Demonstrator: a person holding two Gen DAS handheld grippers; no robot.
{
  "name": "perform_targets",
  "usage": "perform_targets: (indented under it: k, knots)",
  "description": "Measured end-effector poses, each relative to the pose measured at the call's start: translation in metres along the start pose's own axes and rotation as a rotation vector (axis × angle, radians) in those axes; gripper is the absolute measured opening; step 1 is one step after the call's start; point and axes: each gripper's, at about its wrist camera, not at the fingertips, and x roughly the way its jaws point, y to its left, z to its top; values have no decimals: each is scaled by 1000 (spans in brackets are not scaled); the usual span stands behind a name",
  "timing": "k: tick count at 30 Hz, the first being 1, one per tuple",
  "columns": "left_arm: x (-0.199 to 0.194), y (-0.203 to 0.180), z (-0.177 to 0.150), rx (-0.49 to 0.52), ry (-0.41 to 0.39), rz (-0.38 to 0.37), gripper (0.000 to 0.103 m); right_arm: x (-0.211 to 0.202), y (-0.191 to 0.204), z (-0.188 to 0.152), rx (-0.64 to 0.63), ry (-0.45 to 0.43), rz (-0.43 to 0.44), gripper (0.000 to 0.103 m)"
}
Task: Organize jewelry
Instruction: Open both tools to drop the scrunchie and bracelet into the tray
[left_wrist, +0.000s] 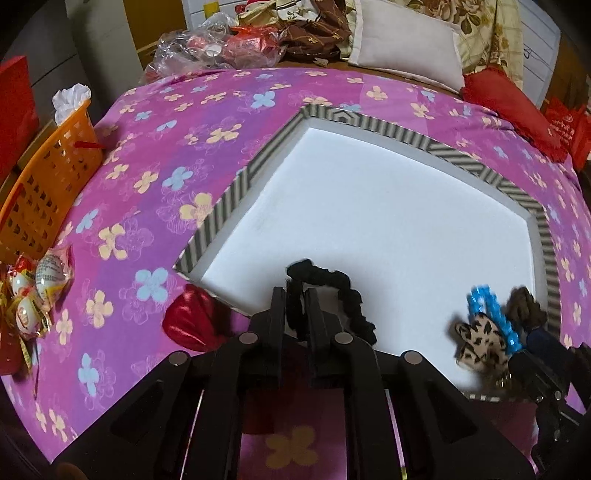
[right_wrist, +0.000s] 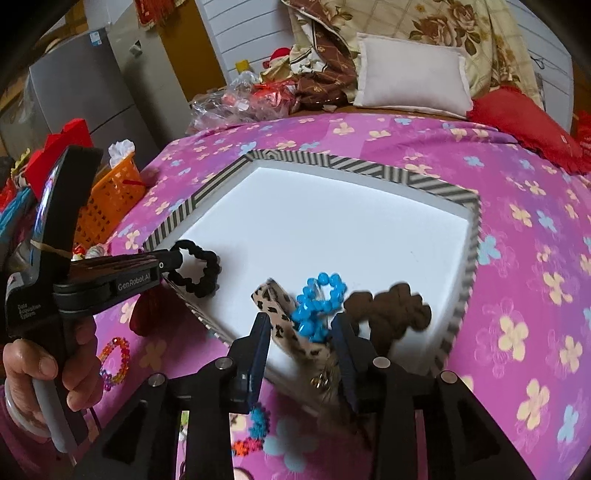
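My left gripper (left_wrist: 295, 295) is shut on a black scrunchie (left_wrist: 332, 291) and holds it over the near left part of the white tray (left_wrist: 369, 206) with a striped rim; the gripper (right_wrist: 173, 264) and scrunchie (right_wrist: 201, 275) also show in the right wrist view. My right gripper (right_wrist: 301, 325) has its fingers apart around a bunch: a leopard-print hair tie (right_wrist: 280, 310), a blue bead bracelet (right_wrist: 317, 302) and a brown scrunchie (right_wrist: 391, 310), over the tray's near edge (right_wrist: 332, 221). The same bunch (left_wrist: 487, 332) shows in the left wrist view.
The tray lies on a pink flowered bedspread (left_wrist: 147, 184). An orange basket (left_wrist: 48, 192) stands at the left edge. A red satin item (left_wrist: 192, 321) lies beside the tray. Coloured bead bracelets (right_wrist: 114, 362) lie on the bedspread near me. Pillows (right_wrist: 410, 81) and bags lie at the back.
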Motion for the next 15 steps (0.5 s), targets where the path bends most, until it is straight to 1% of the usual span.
perform_targets:
  k: [4,6,8,10,12,13,15]
  knots:
    - [-6,2,-7,3,-3,-2,10,-16,2,-3,4,-23,4,35]
    - [-12,6,-8,-12,-8,-1,11,-28,6,-5,-1,-37,6,41]
    - [-20,13,-8,-36,-8,-13,21,-42,12,-8,-22,-57,10,42]
    - [-35,24,-12,-76,-23,-56,43,-56,18,-14,-51,-69,8,43]
    - [-50,31,-18,-88,-48,-73,49,-67,24,-23,-74,-76,2,44]
    - [-61,37,-24,-90,-61,-77,49,-71,26,-27,-78,-77,3,45]
    - [-75,44,-34,-94,-68,-88,50,-75,29,-39,-81,-67,9,52]
